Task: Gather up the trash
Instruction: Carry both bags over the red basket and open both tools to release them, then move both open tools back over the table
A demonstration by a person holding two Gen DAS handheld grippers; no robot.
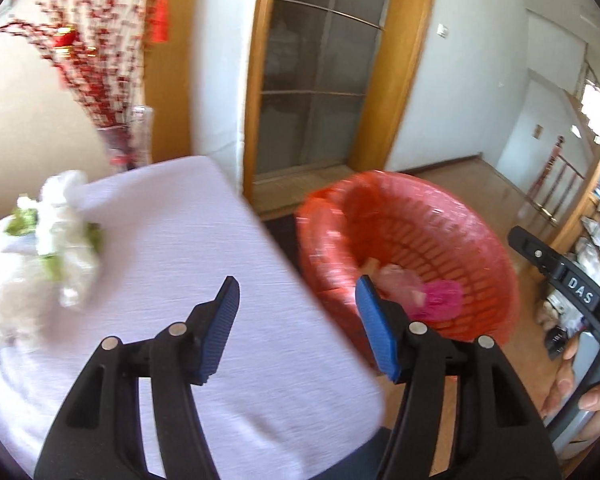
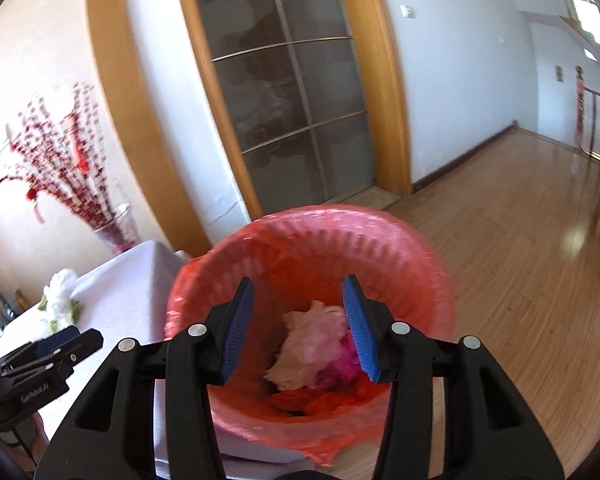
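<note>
Trash lying in red bin, right hand-held gripper above, partly open, empty, left hand-held gripper likewise

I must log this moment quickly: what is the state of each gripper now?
Left gripper: open, holding nothing, over the table edge.
Right gripper: open, holding nothing, above the red bin.

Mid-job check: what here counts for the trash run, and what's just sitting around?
Job:
- red basket with red liner
- crumpled white and pink trash inside it
- right claw, open above the basket
- left claw, open, empty

Just sitting around:
- white flowers on the table
- vase of red branches
</note>
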